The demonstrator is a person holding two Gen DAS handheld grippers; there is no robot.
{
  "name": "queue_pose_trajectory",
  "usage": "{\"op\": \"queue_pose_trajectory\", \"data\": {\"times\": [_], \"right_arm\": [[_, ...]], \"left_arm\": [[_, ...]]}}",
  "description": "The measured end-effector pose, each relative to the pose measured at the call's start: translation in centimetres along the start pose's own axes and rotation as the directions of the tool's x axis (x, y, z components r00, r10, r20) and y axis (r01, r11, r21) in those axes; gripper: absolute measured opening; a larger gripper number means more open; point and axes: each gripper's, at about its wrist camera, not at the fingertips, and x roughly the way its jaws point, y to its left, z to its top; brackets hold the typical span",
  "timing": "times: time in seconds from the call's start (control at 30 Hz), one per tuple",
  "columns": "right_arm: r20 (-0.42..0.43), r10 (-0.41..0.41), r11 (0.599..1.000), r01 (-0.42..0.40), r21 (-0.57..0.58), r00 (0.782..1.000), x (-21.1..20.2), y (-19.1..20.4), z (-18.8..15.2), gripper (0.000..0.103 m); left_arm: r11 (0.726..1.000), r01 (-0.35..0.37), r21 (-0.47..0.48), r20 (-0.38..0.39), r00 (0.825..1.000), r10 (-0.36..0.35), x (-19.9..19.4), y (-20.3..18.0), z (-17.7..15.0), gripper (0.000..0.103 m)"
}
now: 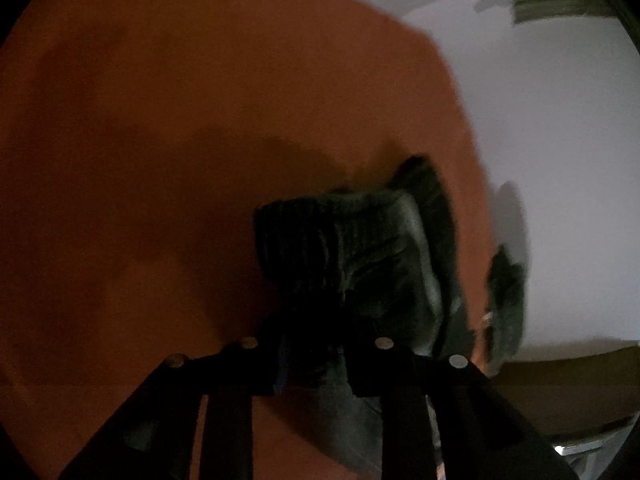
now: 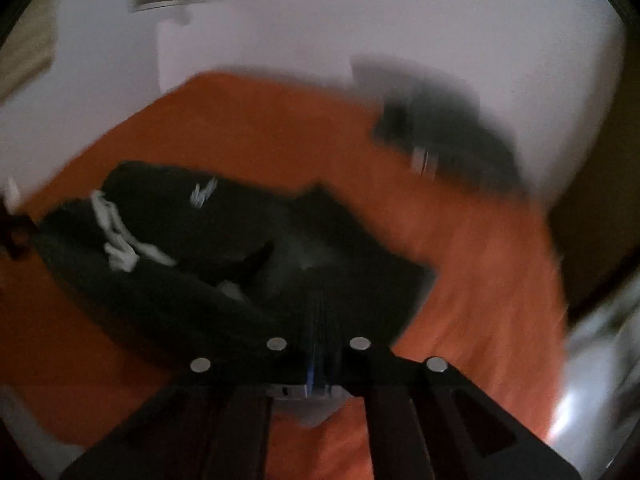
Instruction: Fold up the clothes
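Dark garment (image 2: 192,240) pinched in both jaws, stretching left from right gripper (image 2: 318,344) over orange cloth (image 2: 460,248); ribbed hem in left gripper (image 1: 316,344).

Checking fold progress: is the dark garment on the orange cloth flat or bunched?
Bunched: the dark garment lies crumpled on the orange cloth, white drawstring tangled.

The dark garment (image 1: 360,248) is showing ribbed knit cloth; the orange sheet (image 1: 160,140) is looking like matt, soft fabric; the gripper's bolts (image 2: 277,344) are gleaming like metal.
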Motion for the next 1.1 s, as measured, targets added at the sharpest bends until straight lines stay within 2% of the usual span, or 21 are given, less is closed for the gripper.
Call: {"op": "queue_pose_trajectory", "data": {"times": [0.03, 0.07, 0.13, 0.23, 0.33, 0.4, 0.47, 0.57, 0.63, 0.77, 0.83, 0.9, 0.97, 1.1], "right_arm": [[-0.050, 0.038, 0.996, -0.033, 0.086, 0.998, 1.1, -1.6, -1.3, 0.026], [-0.088, 0.078, 0.983, -0.062, 0.172, 0.993, 1.6, -2.8, -3.0, 0.036], [-0.137, 0.160, 0.942, -0.110, 0.318, 0.978, 2.7, -4.5, -6.8, 0.038], [-0.216, 0.162, 0.925, -0.072, 0.373, 0.963, 4.8, -5.1, -10.0, 0.039], [-0.262, 0.125, 0.953, -0.043, 0.299, 0.957, 6.3, -3.5, -11.1, 0.039], [-0.266, 0.092, 0.971, -0.027, 0.239, 0.960, 6.5, -2.3, -10.8, 0.039], [-0.288, 0.039, 0.988, 0.007, 0.157, 0.957, 7.5, -0.5, -10.5, 0.046], [-0.346, -0.035, 0.998, 0.052, 0.038, 0.938, 9.6, 2.4, -10.1, 0.046], [-0.345, -0.115, 0.993, 0.105, -0.048, 0.931, 10.5, 4.6, -9.6, 0.049], [-0.325, -0.174, 0.984, 0.173, -0.032, 0.930, 11.4, 5.7, -9.1, 0.049], [-0.313, -0.171, 0.983, 0.184, 0.012, 0.934, 11.5, 5.3, -9.0, 0.048], [-0.290, -0.178, 0.979, 0.199, 0.046, 0.940, 11.2, 5.1, -8.8, 0.042], [-0.244, -0.213, 0.971, 0.232, 0.052, 0.946, 10.1, 5.3, -8.3, 0.032], [-0.151, -0.282, 0.953, 0.295, 0.071, 0.947, 7.9, 5.7, -7.4, 0.020]], "left_arm": [[1.000, -0.015, -0.005, -0.013, 1.000, 0.015, 0.5, 0.1, -0.1, 0.035], [1.000, -0.023, -0.007, -0.013, 1.000, 0.023, 0.6, 0.1, -0.1, 0.040], [0.999, -0.019, -0.035, -0.024, 1.000, 0.018, 0.3, 1.1, 0.0, 0.044], [0.996, -0.013, -0.084, -0.030, 0.999, 0.010, 0.2, 2.0, -0.5, 0.049], [0.991, -0.008, -0.135, -0.026, 1.000, 0.004, 0.6, 1.8, -1.6, 0.053], [0.989, -0.012, -0.146, -0.030, 1.000, 0.008, 0.7, 1.9, -1.6, 0.064], [0.988, -0.012, -0.157, -0.036, 0.999, 0.007, 1.6, 1.8, -1.5, 0.064], [0.984, -0.001, -0.177, -0.050, 0.999, -0.008, 2.3, 2.0, -1.6, 0.065], [0.987, -0.001, -0.163, -0.055, 0.998, -0.008, 3.1, 1.4, -1.5, 0.065], [0.993, -0.022, -0.118, -0.058, 0.998, 0.015, 4.4, 0.3, -1.5, 0.065], [0.995, -0.033, -0.094, -0.058, 0.998, 0.028, 4.5, 0.0, -1.5, 0.065], [0.996, -0.039, -0.086, -0.058, 0.998, 0.034, 4.7, -0.3, -1.5, 0.065], [0.995, -0.034, -0.094, -0.057, 0.998, 0.029, 4.8, -0.3, -1.3, 0.065], [0.992, -0.013, -0.126, -0.057, 0.998, 0.005, 4.3, 0.4, -1.2, 0.065]]}}
